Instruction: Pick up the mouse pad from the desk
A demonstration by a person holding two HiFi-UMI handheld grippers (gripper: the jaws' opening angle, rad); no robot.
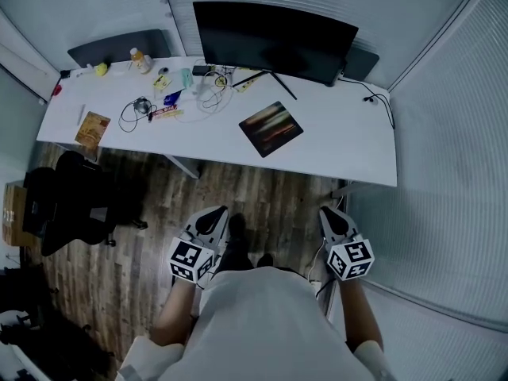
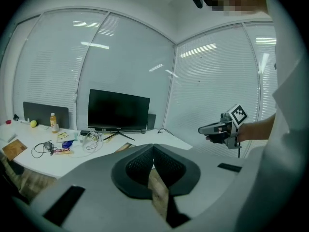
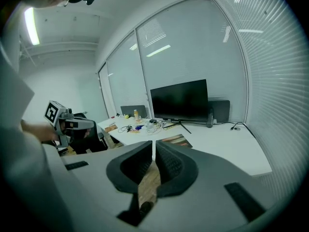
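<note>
The mouse pad, dark with brown streaks, lies flat on the white desk in front of the black monitor. It also shows as mouse pad in the right gripper view, and only its edge shows over the jaws in the left gripper view. Both grippers hang over the wooden floor, short of the desk's near edge. My left gripper is shut and holds nothing. My right gripper is also shut and empty. Each sees the other: right gripper, left gripper.
On the desk's left part lie tangled cables, a bottle, a brown booklet and small items. A black office chair stands left of me. A cable runs at the desk's right end. Blinded glass walls close in at the right.
</note>
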